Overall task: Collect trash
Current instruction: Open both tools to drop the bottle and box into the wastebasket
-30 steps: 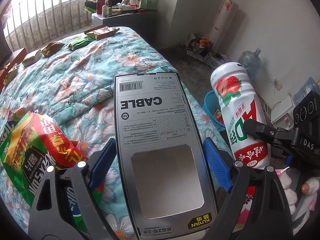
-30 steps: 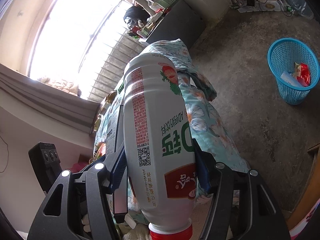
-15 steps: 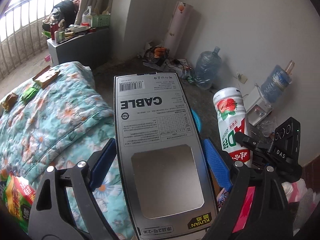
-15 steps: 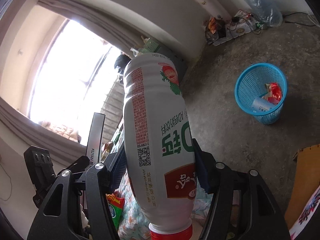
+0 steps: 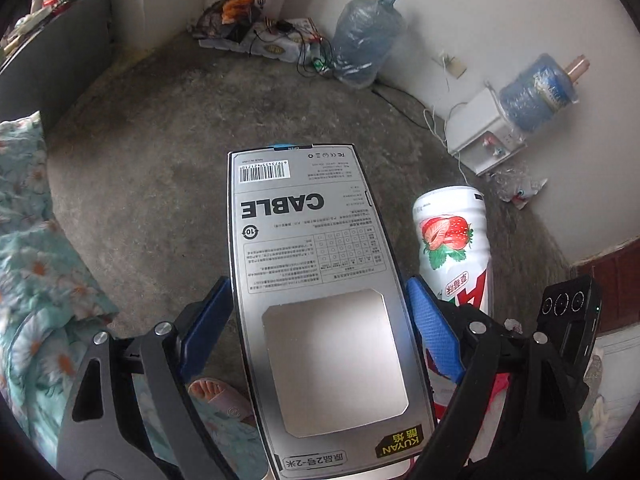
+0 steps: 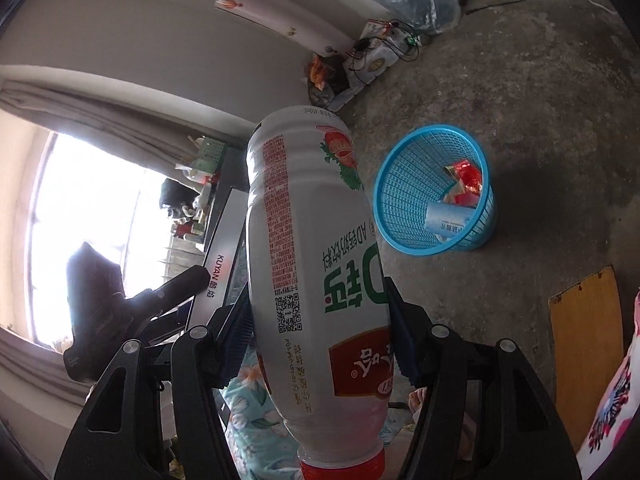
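My left gripper (image 5: 318, 300) is shut on a grey cable box (image 5: 316, 280) printed "CABLE", held above the concrete floor. My right gripper (image 6: 320, 316) is shut on a white strawberry milk bottle (image 6: 316, 264) with a red cap, held cap toward me. The bottle also shows in the left wrist view (image 5: 452, 244), to the right of the box. A blue mesh trash basket (image 6: 400, 184) stands on the floor to the right of the bottle, with a red wrapper (image 6: 468, 172) and a small roll inside. The cable box edge (image 6: 222, 264) shows left of the bottle.
The floral bedspread (image 5: 28, 248) lies at the left. Two large water jugs (image 5: 364, 36) and a white dispenser (image 5: 484, 132) stand along the far wall with cables and clutter. A wooden board (image 6: 588, 344) lies on the floor at the right. A sandalled foot (image 5: 216, 392) is below.
Both grippers have swung away from the bed toward the open floor. The basket now appears larger and closer in the right wrist view. Both holds are unchanged.
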`<state>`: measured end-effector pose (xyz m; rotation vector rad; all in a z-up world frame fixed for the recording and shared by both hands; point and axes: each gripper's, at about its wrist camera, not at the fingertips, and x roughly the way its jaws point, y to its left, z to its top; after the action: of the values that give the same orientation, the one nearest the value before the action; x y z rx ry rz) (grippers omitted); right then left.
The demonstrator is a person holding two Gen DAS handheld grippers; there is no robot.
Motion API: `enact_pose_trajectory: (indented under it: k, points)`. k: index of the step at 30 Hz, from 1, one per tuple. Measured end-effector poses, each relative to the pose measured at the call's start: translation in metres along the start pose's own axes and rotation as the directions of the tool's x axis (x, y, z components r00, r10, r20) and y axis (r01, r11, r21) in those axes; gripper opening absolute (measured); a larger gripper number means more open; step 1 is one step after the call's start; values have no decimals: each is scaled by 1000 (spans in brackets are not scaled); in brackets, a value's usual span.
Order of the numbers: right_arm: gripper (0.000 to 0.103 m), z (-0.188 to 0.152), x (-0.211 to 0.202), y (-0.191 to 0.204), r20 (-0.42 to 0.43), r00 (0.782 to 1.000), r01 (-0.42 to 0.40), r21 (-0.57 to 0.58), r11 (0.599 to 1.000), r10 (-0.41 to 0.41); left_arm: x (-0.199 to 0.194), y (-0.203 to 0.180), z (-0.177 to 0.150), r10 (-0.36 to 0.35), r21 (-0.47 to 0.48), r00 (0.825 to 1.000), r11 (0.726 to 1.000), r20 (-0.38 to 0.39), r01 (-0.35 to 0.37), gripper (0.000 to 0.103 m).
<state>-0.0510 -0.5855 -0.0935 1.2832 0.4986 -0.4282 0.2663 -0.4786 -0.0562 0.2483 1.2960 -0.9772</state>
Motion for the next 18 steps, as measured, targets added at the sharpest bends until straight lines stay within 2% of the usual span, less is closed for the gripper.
enact_pose_trajectory:
  k: [6,9,10,13,18]
  points:
    - [60,46,78,-43,-73,997,40,143,989,-30,88,21,56,-17,-70,995,997,-97,10,84]
    - [62,77,119,-69,-96,991,108,185,977,-91,127,38,83,-34,-179,995,984,-90,18,85]
    - [66,85,132,-78,-107,989,126,200,972,-106,139,42,88,-36,-207,995,978,-92,16,85]
    - [66,93,149,-101,-111,982,179,249,952,-155,164,46,91,-23,-255,993,967,-112,-6,85]
    - [66,85,143,-109,-71,985,169,223,960,-156,165,47,80,-83,-269,992,962,-98,54,85]
